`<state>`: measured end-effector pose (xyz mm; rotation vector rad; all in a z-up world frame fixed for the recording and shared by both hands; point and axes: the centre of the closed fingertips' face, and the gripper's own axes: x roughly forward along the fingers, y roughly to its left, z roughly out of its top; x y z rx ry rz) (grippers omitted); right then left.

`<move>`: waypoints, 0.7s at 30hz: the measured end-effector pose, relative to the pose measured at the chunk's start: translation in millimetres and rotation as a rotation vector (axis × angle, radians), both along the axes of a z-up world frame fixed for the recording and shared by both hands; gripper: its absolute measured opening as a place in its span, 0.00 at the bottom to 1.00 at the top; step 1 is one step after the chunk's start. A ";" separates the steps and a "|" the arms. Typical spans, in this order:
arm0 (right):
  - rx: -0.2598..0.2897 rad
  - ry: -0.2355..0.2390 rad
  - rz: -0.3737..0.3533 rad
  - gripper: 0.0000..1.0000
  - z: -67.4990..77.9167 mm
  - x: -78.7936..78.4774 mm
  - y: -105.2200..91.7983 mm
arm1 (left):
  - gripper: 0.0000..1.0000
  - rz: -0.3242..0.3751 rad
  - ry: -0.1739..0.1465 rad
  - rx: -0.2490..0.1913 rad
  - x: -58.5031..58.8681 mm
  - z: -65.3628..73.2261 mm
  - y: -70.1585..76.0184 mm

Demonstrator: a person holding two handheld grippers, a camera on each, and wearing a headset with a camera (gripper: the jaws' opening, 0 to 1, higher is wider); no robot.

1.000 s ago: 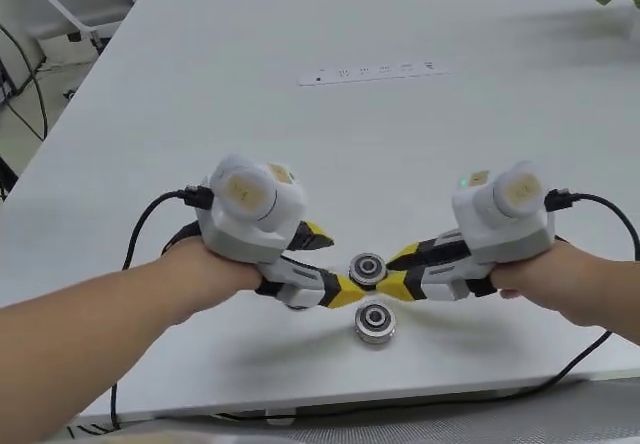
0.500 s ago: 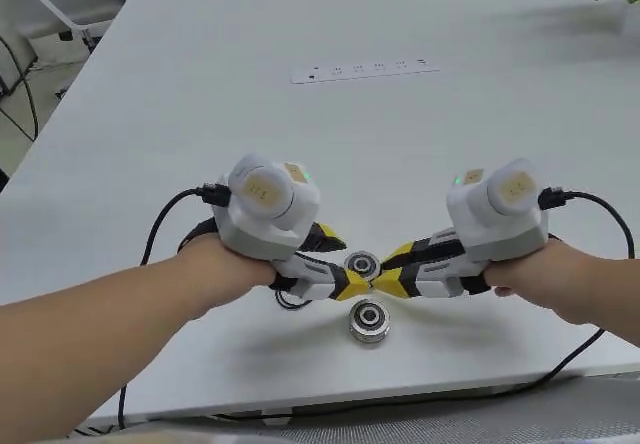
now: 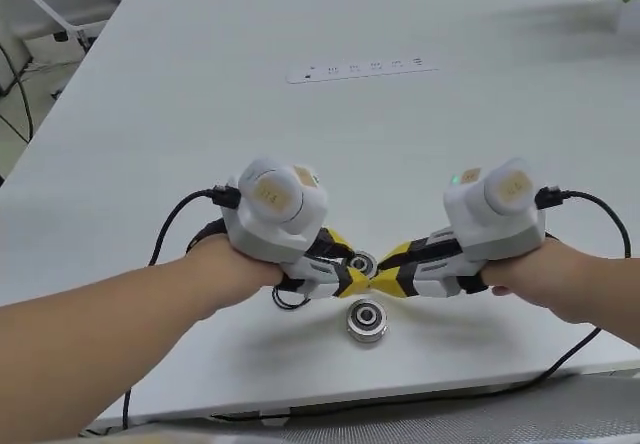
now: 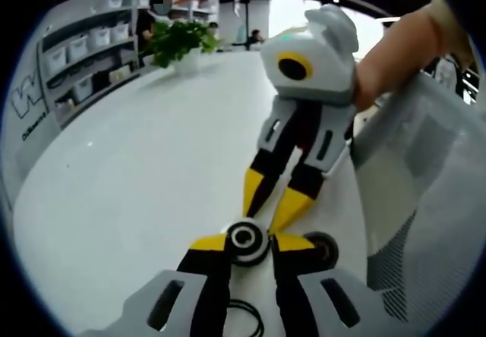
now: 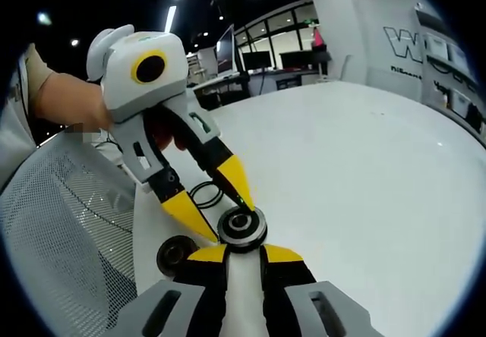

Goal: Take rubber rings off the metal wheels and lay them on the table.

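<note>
Left gripper (image 4: 248, 244) clamped on small silver metal wheel with black rim (image 3: 362, 262), over near part of white table (image 3: 300, 114). Right gripper (image 5: 244, 255) jaws narrow, tips at same wheel's rim from right; possibly pinching, cannot tell. Second similar metal wheel (image 3: 367, 321) lies flat just nearer. Thin black rubber ring (image 4: 244, 318) on table under left gripper.

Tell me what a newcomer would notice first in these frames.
The left gripper and right gripper meet nose to nose at one metal wheel near the front edge of the table. A second wheel lies just in front, a loose black rubber ring by the left gripper.
</note>
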<state>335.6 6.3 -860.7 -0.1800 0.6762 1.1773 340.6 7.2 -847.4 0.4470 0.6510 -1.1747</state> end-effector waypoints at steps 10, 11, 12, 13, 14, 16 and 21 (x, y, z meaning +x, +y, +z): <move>0.000 -0.001 -0.002 0.14 -0.4 0.4 -0.2 | 0.19 0.029 -0.001 -0.020 2.4 0.3 0.9; 0.000 -0.001 -0.001 0.14 -0.4 0.4 -0.1 | 0.19 0.032 0.001 -0.023 2.7 0.1 1.0; 0.000 -0.001 -0.001 0.14 -0.4 0.5 -0.1 | 0.19 0.035 0.004 -0.027 2.9 0.1 1.1; 0.000 -0.001 -0.001 0.14 -0.5 0.6 -0.1 | 0.19 0.040 0.010 -0.034 3.0 0.3 1.3; 0.000 0.000 -0.001 0.14 -0.6 0.5 -0.1 | 0.18 0.056 0.018 -0.040 4.8 0.2 2.6; 0.000 0.000 0.000 0.14 -0.6 0.3 -0.1 | 0.15 0.062 0.021 -0.046 6.3 0.2 3.3; -0.001 -0.002 -0.001 0.14 -0.5 0.8 0.0 | 0.14 0.052 0.001 -0.030 5.0 0.5 2.6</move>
